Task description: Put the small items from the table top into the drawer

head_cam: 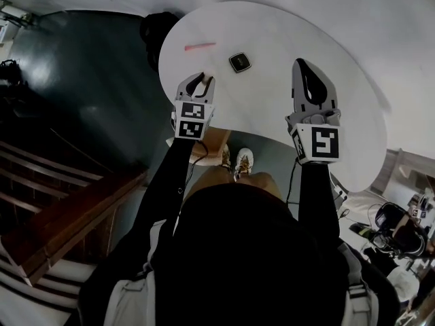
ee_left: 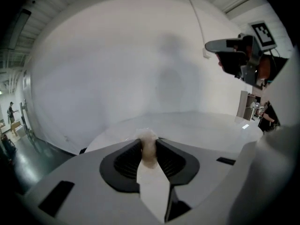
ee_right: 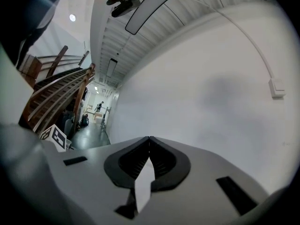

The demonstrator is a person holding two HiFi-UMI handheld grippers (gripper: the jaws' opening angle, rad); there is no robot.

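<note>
Left hand-held gripper (ee_left: 149, 143) clenched on a small, pale, soft-looking lump (ee_left: 148, 153) over the near left part of the round, smooth white bench (head_cam: 285, 39). Right hand-held gripper (ee_right: 149, 138) pressed shut, empty. Farther off, lying flat on the bench: thin pink stick (head_cam: 200, 46) at left, dark rounded-square tile (head_cam: 239, 62) near its right.
</note>
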